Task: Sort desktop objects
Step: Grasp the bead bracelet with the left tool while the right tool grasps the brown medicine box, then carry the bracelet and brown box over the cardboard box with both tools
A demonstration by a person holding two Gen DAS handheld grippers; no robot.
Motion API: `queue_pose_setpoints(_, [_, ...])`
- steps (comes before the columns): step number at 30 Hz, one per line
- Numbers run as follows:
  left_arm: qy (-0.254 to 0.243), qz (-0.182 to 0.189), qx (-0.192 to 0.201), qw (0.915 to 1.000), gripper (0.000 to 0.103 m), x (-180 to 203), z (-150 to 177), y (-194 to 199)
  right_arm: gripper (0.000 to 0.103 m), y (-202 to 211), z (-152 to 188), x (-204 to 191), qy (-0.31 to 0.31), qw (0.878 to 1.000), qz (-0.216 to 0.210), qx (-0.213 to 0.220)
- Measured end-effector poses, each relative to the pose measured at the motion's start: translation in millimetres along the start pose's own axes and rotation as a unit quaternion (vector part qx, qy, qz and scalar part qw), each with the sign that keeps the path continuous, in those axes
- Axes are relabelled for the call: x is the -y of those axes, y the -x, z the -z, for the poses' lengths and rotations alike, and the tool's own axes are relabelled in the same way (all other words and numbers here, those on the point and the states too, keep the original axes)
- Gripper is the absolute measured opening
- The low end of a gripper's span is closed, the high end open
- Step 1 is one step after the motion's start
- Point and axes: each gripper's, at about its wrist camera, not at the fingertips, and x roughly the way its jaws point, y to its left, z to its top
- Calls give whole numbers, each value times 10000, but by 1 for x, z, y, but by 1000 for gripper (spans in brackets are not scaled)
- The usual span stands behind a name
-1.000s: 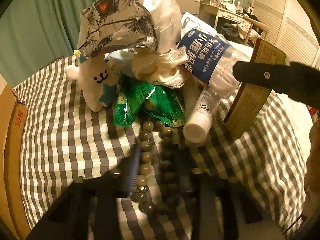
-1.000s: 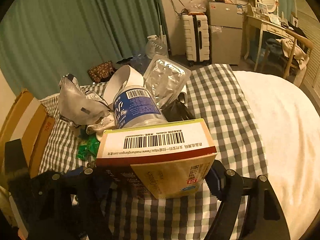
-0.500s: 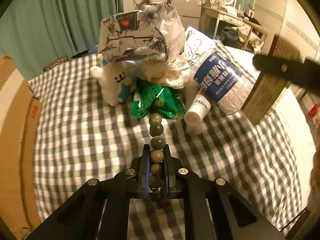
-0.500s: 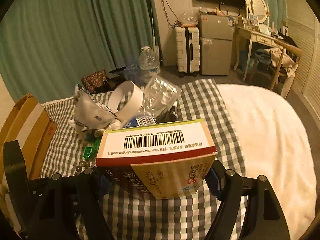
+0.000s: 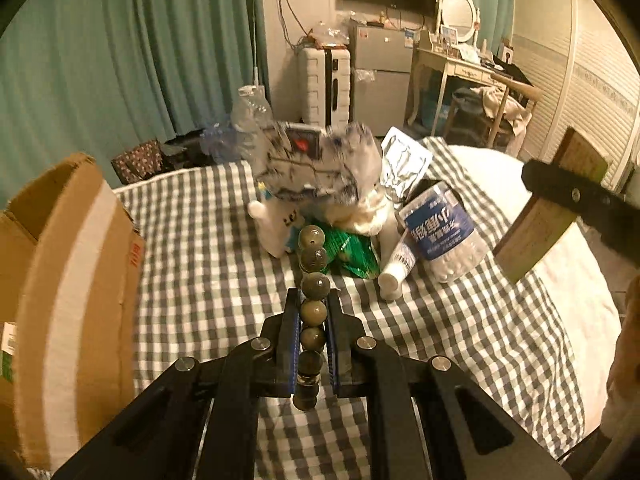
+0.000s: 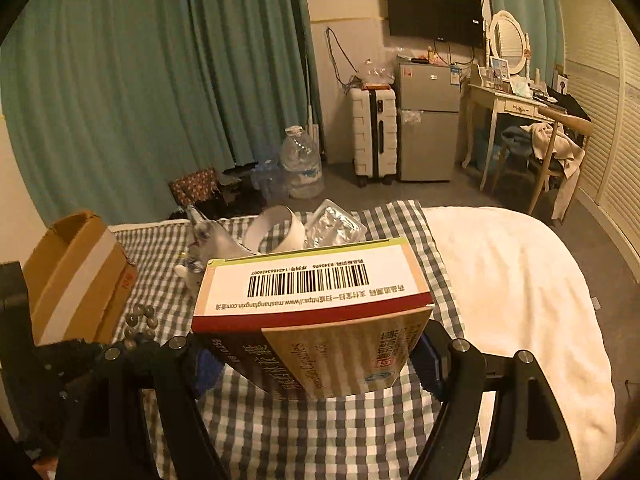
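Left hand-held gripper [image 5: 313, 312]: clamped narrow on a bead bracelet [image 5: 313, 286], lifted above the checked bed [image 5: 200, 264].
Right hand-held gripper [image 6: 316, 354]: spread wide, gripping a medicine box [image 6: 312, 304] held clear of the bed.
Cardboard box [image 5: 68, 280]: at the bed's left edge.
Pile near the bed's far edge: water bottle [image 5: 440, 232], plush toy [image 5: 276, 228], green packet [image 5: 352, 256].
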Motion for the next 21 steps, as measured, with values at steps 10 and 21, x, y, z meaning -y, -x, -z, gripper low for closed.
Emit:
queue_pose_setpoints(10, [223, -227, 514, 9982, 10, -9, -9, 65, 76, 50, -6, -23, 138, 9993, -80, 333])
queue_pose_setpoints(21, [426, -256, 1147, 9922, 10, -25, -31, 150, 76, 118, -22, -49, 381, 9964, 58, 758])
